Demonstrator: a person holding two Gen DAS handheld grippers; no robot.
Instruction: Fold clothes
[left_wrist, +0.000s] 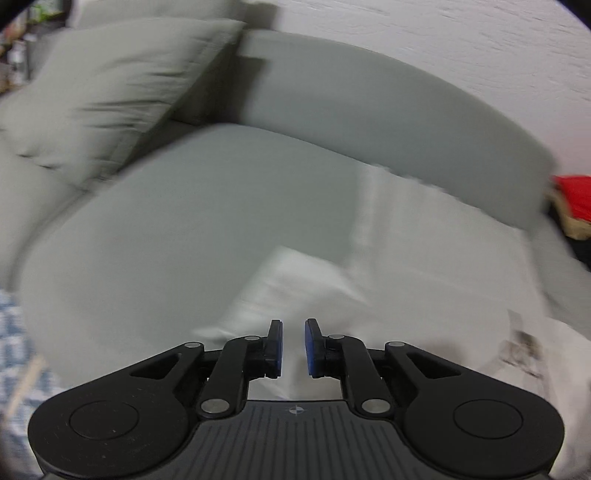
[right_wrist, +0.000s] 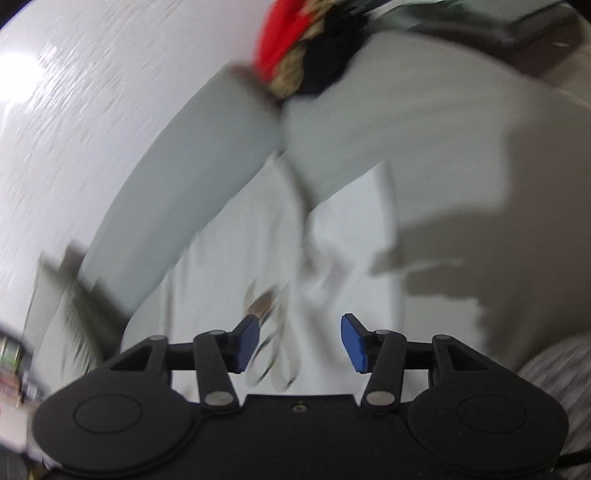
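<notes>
A pillow (left_wrist: 110, 88) leans at the far left of a grey sofa (left_wrist: 192, 221). A white garment (left_wrist: 424, 258) lies spread on the seat, right of the middle, reaching to the backrest. The left gripper (left_wrist: 293, 349) hangs above its near edge, jaws narrowly parted with nothing between them. In the right wrist view, the right gripper (right_wrist: 299, 343) stands about half open and empty over the same garment, whose dark print (right_wrist: 266, 306) is too blurred to read. A red cloth (right_wrist: 284, 33) sits at the sofa's far end.
</notes>
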